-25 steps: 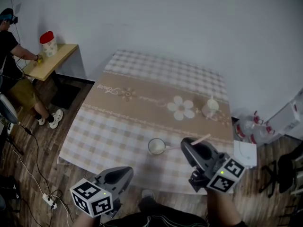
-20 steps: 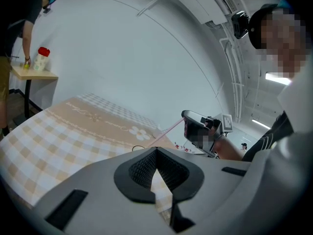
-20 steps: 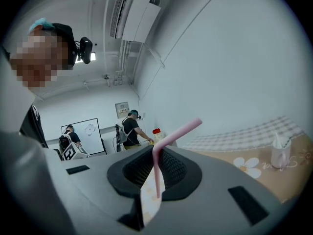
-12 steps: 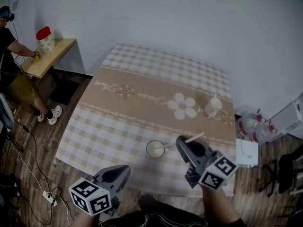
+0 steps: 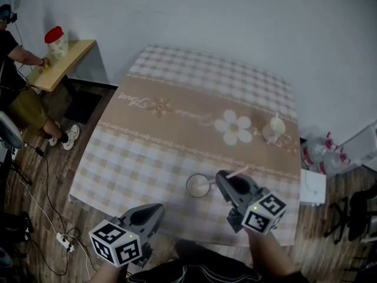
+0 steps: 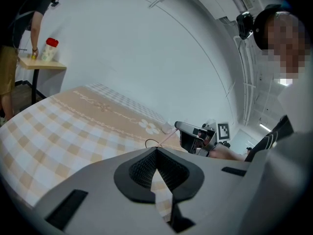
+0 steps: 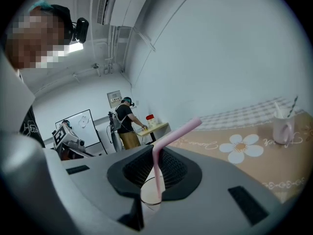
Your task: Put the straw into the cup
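Where a big table (image 5: 177,93) is standing against the white wall under a beige checked cloth with a daisy print, two hand-held grippers are hovering at its near edge. At the far left, a person (image 5: 13,55) is leaning over a small wooden side table (image 5: 68,63), which is carrying a red-lidded jar (image 5: 56,42).

The left gripper (image 5: 154,210) is hanging over the table's near edge, well apart from the cup, its jaws seeming to be meeting at the tips with nothing between them. The right gripper (image 5: 222,178) is pointing toward the left, its jaws standing narrow and pinching the straw.

A white mug (image 5: 274,130) with straws in it is sitting near the table's right edge, beside the daisy. The clear cup (image 5: 198,186) is standing upright on the cloth just beside the right gripper's tips.

The pink straw (image 5: 238,172) is hanging between those jaws, its bent top slanting up and away. Its lower end is lining up with the cup's mouth, though whether it is already inside the rim is hard to tell.
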The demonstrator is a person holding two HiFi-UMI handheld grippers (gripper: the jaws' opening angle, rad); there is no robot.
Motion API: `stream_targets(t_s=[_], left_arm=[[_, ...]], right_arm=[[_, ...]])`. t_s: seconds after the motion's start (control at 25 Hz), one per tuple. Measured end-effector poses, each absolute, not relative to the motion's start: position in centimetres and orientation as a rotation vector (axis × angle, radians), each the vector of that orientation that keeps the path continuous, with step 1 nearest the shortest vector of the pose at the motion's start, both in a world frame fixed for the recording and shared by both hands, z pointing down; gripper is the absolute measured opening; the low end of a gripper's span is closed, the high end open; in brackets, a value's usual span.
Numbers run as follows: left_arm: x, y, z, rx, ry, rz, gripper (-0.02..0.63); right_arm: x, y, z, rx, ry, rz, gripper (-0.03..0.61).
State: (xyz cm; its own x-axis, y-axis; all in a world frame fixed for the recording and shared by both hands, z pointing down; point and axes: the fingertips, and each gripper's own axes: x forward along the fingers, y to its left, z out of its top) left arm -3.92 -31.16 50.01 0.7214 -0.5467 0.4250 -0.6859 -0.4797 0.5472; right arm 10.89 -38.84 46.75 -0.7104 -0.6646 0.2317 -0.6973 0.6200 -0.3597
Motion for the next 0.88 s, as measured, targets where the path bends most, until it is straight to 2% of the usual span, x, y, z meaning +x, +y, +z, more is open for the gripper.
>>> stream_targets(t_s=[0.88], left_arm=[[-4.0,-31.6,51.7,2.178,-0.921,0.29,-0.005]], right_arm=[[10.9,-39.2,50.1,1.154,-2.732,0.781,0.038]])
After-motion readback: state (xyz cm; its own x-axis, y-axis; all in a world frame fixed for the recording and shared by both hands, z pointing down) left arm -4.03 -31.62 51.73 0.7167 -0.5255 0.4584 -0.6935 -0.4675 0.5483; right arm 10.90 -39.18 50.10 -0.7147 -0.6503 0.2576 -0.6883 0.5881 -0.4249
